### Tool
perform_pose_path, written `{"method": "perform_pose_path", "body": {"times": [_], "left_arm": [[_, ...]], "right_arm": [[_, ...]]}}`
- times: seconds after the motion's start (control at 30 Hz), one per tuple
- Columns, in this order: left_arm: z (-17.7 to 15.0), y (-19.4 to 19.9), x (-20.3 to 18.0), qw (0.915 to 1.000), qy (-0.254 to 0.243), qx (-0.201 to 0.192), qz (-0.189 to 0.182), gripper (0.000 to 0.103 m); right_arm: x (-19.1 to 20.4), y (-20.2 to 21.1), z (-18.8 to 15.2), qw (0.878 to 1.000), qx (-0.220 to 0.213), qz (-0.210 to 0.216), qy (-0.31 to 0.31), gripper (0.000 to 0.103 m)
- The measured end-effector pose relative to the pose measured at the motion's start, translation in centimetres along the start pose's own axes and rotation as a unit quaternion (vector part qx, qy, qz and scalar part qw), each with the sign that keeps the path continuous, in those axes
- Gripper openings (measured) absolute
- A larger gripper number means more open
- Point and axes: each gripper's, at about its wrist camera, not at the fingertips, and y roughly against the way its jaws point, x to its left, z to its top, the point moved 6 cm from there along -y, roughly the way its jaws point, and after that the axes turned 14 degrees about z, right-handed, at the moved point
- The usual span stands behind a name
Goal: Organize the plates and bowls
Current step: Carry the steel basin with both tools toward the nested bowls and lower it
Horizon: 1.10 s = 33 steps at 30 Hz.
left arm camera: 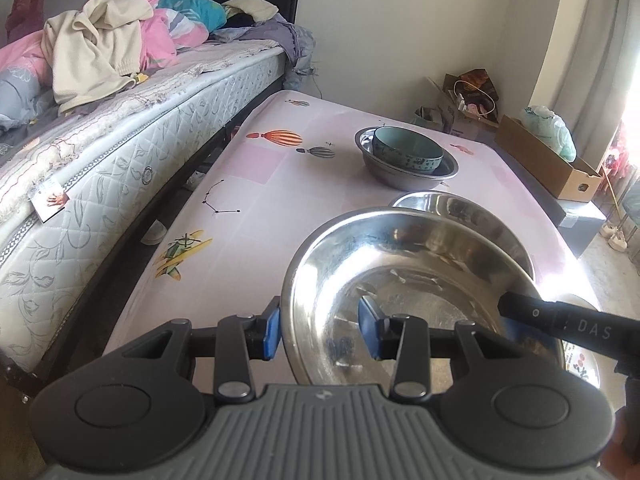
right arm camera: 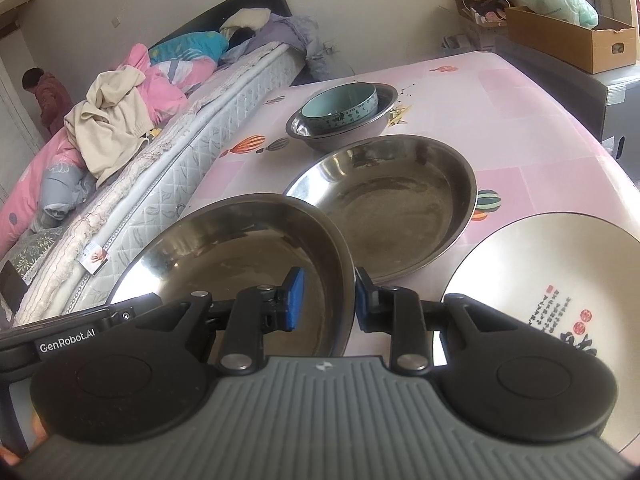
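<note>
A wide steel basin [left arm camera: 400, 280] [right arm camera: 240, 248] hangs between both grippers over the pink table [left arm camera: 260, 184]. My left gripper [left arm camera: 319, 330] is shut on its left rim, one blue pad outside and one inside. My right gripper [right arm camera: 328, 300] is shut on the opposite rim; its black finger [left arm camera: 560, 320] shows in the left wrist view. A second steel basin [left arm camera: 460, 208] [right arm camera: 392, 200] rests just behind. Farther back a teal ceramic bowl [left arm camera: 408, 152] [right arm camera: 344, 108] sits inside a steel bowl [left arm camera: 448, 172] [right arm camera: 384, 100]. A white plate [right arm camera: 552, 292] with calligraphy lies at the near right.
A bed [left arm camera: 120, 152] piled with bedding runs along the table's left side. A cardboard box [left arm camera: 548, 160] and bags stand beyond the table's far right corner. A person [right arm camera: 48, 100] in maroon clothing stands at the far left.
</note>
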Motion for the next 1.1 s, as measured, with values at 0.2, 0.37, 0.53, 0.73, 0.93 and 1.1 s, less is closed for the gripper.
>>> {"method": "perform_pose_path", "body": {"times": [0.2, 0.37, 0.53, 0.73, 0.93, 1.1], "left_arm": [[1.1, -1.1, -1.7, 1.0000, -0.006, 0.002, -0.007, 0.040], [2.1, -2.2, -3.4, 0.9998, -0.012, 0.004, -0.013, 0.040], [2.9, -3.3, -5.2, 0.9996, -0.020, 0.006, -0.021, 0.040], [3.7, -4.8, -7.2, 0.9991, -0.030, 0.013, -0.027, 0.040], [4.1, -6.2, -8.9, 0.9985, -0.041, 0.020, -0.030, 0.041], [4.2, -7.2, -9.9, 0.9982, -0.045, 0.028, -0.030, 0.041]], "right_arm": [[-1.7, -0.3, 1.4, 1.000, -0.002, -0.007, -0.010, 0.027], [-3.1, -0.5, 2.5, 1.000, -0.007, -0.013, -0.015, 0.027], [-4.9, -0.8, 3.7, 0.999, -0.010, -0.021, -0.023, 0.028], [-6.9, -1.5, 4.7, 0.999, -0.012, -0.031, -0.035, 0.029], [-8.9, -2.4, 5.6, 0.998, -0.013, -0.039, -0.045, 0.029], [-10.0, -3.1, 6.1, 0.998, -0.009, -0.042, -0.051, 0.030]]}}
